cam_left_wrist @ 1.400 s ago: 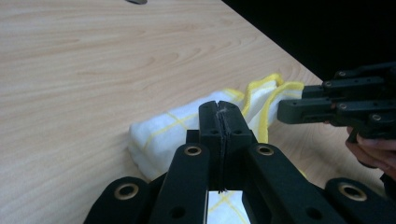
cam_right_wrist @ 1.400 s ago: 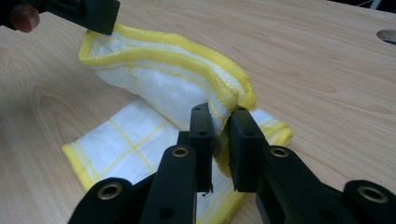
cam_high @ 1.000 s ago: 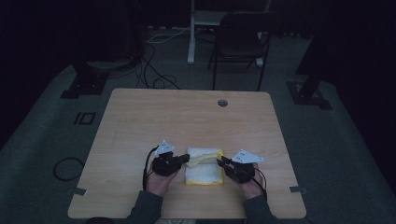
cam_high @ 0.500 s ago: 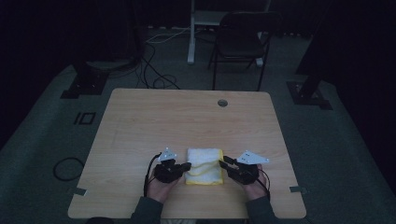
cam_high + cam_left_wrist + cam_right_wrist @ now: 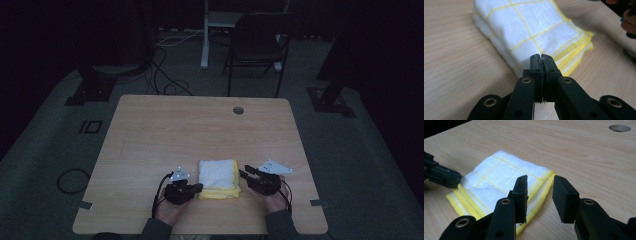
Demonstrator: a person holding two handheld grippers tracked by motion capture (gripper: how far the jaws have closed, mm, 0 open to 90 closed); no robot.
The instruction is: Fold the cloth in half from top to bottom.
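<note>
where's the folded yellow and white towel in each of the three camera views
High view: folded towel lies near the table's front edge, between the two grippers.
Left gripper view: upper centre, just beyond the shut fingers.
Right gripper view: left of centre, behind the open fingers.
Shared landmark: its yellow hem.

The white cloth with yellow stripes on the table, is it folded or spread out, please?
Folded: the white cloth with yellow stripes lies as a compact rectangle with several yellow-edged layers stacked along its side.

Dim recording studio: stand bases (image 5: 92,90), floor cables (image 5: 162,75), folding chair (image 5: 257,42).
</note>
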